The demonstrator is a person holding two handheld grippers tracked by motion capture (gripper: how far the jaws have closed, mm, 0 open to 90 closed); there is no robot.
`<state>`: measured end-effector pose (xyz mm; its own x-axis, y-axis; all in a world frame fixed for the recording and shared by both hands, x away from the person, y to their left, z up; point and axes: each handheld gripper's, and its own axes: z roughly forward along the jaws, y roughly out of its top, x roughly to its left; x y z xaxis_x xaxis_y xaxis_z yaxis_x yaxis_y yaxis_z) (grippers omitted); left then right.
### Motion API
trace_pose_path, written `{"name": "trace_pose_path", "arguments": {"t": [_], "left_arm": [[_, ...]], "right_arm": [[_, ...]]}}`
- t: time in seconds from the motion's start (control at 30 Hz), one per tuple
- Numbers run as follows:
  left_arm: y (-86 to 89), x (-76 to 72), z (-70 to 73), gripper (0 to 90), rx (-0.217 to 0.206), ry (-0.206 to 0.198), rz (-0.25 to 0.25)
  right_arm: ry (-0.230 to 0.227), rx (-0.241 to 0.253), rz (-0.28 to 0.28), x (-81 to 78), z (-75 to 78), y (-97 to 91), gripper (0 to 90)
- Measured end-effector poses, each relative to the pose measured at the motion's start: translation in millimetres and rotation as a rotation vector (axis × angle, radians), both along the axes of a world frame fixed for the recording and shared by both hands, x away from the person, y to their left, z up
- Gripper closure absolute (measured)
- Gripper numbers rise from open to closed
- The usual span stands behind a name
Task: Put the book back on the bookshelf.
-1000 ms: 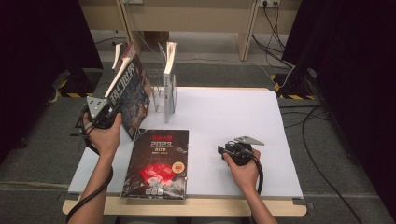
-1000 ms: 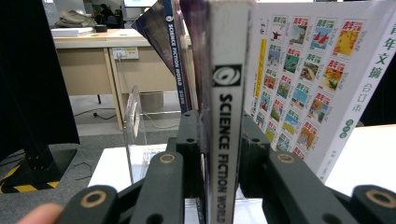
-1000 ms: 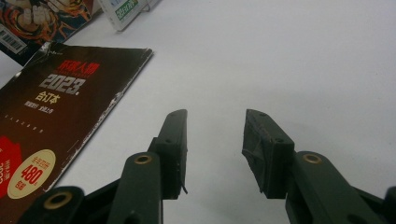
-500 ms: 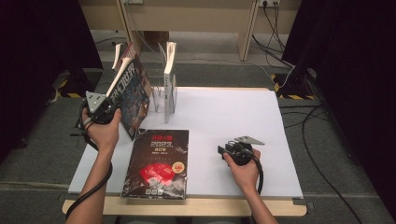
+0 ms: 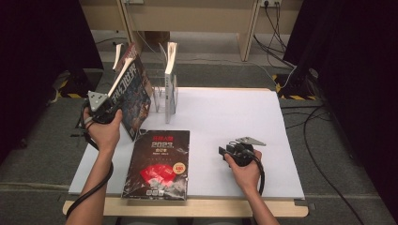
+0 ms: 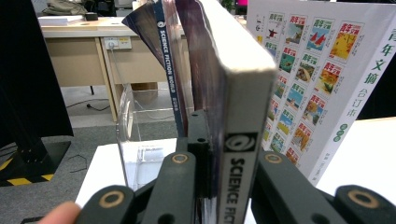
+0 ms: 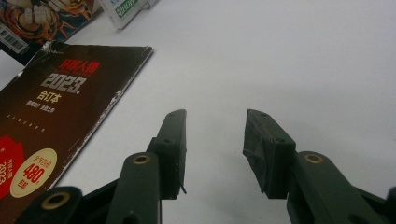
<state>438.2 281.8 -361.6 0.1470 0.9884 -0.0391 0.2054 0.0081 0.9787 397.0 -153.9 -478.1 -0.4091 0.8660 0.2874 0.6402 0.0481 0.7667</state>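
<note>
My left gripper (image 5: 111, 110) is shut on a thick dark book (image 5: 133, 91), held tilted above the table's left edge. In the left gripper view the jaws (image 6: 236, 144) have just been closing and clamp the book's spine (image 6: 245, 158), which reads SCIENCE FICTION. A second book with a dark red 2023 cover (image 5: 159, 164) lies flat near the front edge. To its right my right gripper (image 5: 224, 151) rests on the white table, open. Nothing lies between its jaws (image 7: 215, 126), and the flat book (image 7: 60, 116) is off to their left.
A clear plastic book stand (image 5: 158, 96) sits at the table's back left, with a white-covered book (image 5: 171, 82) upright in it. The left gripper view shows that book's colourful cover (image 6: 317, 70) and a thin magazine (image 6: 168, 60) beside the stand (image 6: 133, 140). Bare white tabletop (image 5: 234, 112) spreads right.
</note>
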Motion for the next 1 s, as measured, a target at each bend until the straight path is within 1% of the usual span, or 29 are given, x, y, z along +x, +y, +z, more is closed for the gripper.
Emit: {"name": "trace_pose_path", "arguments": {"t": [0.37, 0.57, 0.93, 1.0], "left_arm": [[0.6, 0.5, -1.7, 82.0, -0.022, -0.021, -0.013], [-0.4, 2.1, -0.9, 82.1, -0.02, -0.029, -0.024], [-4.9, 6.1, 5.2, 82.3, -0.006, -0.051, -0.04], [-5.1, 7.0, 6.0, 82.3, -0.005, -0.05, -0.042]], "right_arm": [[0.004, 0.003, -0.007, 0.0, -0.2, -0.7, 59.5], [0.004, 0.002, -0.006, 0.3, -0.6, -1.8, 59.5], [0.003, 0.003, -0.007, 0.2, -0.8, -2.5, 59.5], [0.002, 0.002, -0.008, 0.2, -0.7, -2.7, 59.5]]}}
